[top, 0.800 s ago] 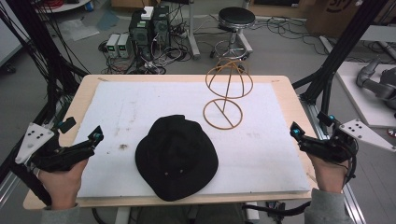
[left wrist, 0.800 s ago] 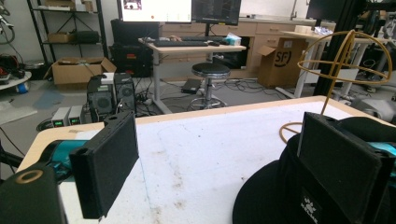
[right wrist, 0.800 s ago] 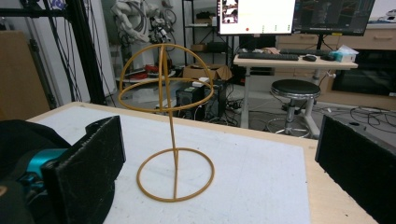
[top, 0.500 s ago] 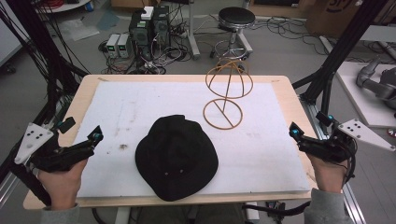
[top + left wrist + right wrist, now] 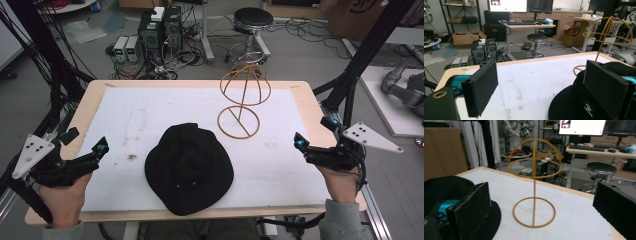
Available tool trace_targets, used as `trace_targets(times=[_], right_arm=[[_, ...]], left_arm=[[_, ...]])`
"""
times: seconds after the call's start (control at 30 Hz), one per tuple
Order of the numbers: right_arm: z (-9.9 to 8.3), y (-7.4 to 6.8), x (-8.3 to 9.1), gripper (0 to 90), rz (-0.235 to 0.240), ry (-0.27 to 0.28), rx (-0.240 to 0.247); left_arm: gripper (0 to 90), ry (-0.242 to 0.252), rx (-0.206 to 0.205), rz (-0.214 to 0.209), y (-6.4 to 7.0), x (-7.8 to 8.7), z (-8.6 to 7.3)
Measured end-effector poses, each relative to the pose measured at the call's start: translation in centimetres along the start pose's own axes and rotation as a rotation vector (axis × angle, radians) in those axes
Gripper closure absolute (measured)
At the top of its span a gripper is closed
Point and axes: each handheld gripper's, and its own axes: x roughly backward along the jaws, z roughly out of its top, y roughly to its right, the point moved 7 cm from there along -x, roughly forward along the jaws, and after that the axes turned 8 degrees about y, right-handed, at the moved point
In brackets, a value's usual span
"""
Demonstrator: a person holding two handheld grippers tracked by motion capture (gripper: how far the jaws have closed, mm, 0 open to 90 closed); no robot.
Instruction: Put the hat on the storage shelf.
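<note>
- The black bucket hat (image 5: 189,168) lies flat on the white mat (image 5: 150,115) that covers the wooden table (image 5: 87,105). It is at the near-centre part of the mat, crown up, brim spread around.
- Behind the hat and a bit to the right stands the gold wire hat stand (image 5: 242,102): a round base ring on the mat, a thin upright rod, and a dome of wire hoops on top. The hat's brim is near the base ring but apart from it.
- The left gripper (image 5: 97,150) is held by the person's left hand (image 5: 65,197) at the near left corner of the table, well apart from the hat. It points toward the hat, approx. level w/ its left edge.
- In the left gripper view its jaws stand wide apart w/ nothing between them; the left pad (image 5: 480,87) is over the bare mat, the right one is in front of the hat (image 5: 579,100).
- The right gripper (image 5: 300,144) is held by the right hand (image 5: 342,182) at the near right edge of the table, also well apart from the hat and from the stand.
- In the right gripper view its jaws are wide apart too and hold nothing; the wire stand (image 5: 534,182) shows between them, farther off, and the hat (image 5: 446,186) shows behind the left jaw.
- There are small dark stains on the mat, left of the hat.
</note>
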Motion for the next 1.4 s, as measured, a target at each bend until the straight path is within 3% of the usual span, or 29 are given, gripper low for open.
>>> trace_targets(times=[0.13, 0.23, 0.43, 0.7, 0.83, 0.9, 1.4], right_arm=[[-0.3, -0.9, -0.9, 1.1, 0.046, -0.023, 0.002], [-0.5, -2.7, -2.4, 1.1, 0.12, -0.047, 0.02], [-1.2, -4.6, -4.5, 1.1, 0.174, -0.08, 0.021], [-2.4, -8.4, -7.5, 1.2, 0.285, -0.128, 0.075], [-2.7, -9.4, -8.4, 1.2, 0.319, -0.141, 0.071], [-2.9, -10.4, -9.4, 1.2, 0.359, -0.15, 0.072], [-3.7, -15.5, -13.1, 1.2, 0.539, -0.188, 0.078]], left_arm=[[12.7, -0.004, 0.0, 0.005, 0.0, 0.2, -0.1], [12.7, -0.011, -0.001, 0.003, 0.1, 0.3, -0.3], [12.7, -0.011, -0.008, -0.003, 0.3, 0.4, -0.4], [12.7, -0.021, -0.008, 0.001, 0.3, 0.3, -0.7], [12.7, -0.024, -0.011, -0.003, 0.4, 0.3, -0.7], [12.7, -0.024, -0.009, -0.004, 0.4, 0.2, -0.8], [12.7, -0.029, -0.009, 0.002, 0.2, 0.6, -0.9]])
